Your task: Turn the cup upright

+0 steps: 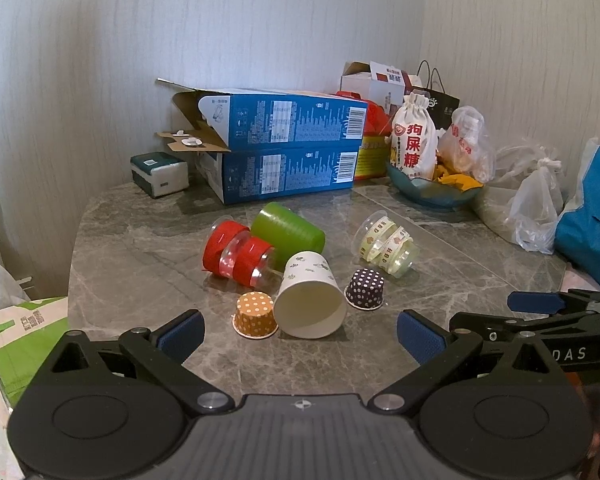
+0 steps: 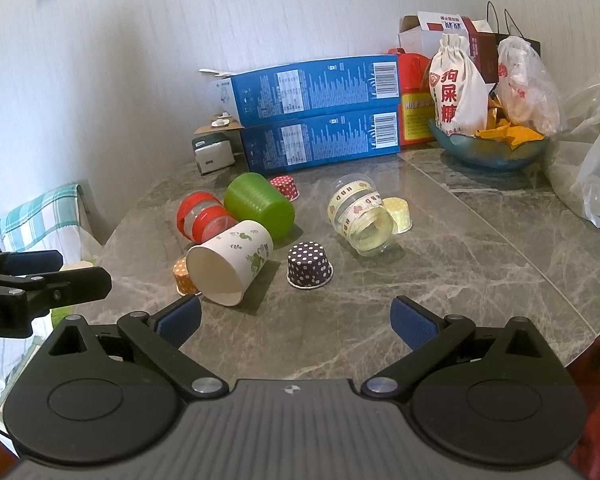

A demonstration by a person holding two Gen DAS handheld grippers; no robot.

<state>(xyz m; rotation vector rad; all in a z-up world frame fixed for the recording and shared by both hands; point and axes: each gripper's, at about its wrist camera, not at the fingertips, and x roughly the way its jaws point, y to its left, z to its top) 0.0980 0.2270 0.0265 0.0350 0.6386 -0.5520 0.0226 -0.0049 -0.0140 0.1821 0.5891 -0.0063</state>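
Several cups lie on a grey marble table (image 1: 148,264). A white paper cup (image 1: 310,300) (image 2: 230,260) lies on its side, mouth toward me. A green cup (image 1: 288,232) (image 2: 260,204), a clear cup with red bands (image 1: 238,254) (image 2: 204,214) and a clear cup with yellow ribbon bands (image 1: 388,246) (image 2: 360,216) also lie on their sides. Small dotted cups stand upside down: orange (image 1: 255,315) (image 2: 183,276), purple (image 1: 366,289) (image 2: 310,265). My left gripper (image 1: 300,338) is open and empty just before the white cup. My right gripper (image 2: 296,322) is open and empty.
Two blue boxes (image 1: 288,152) (image 2: 320,120) are stacked at the back. A tissue pack (image 1: 160,172), a blue bowl (image 1: 436,192) (image 2: 488,152) with a white pouch, and plastic bags (image 1: 536,200) crowd the back right. A red dotted cup (image 2: 286,186) and a yellow one (image 2: 398,213) sit behind.
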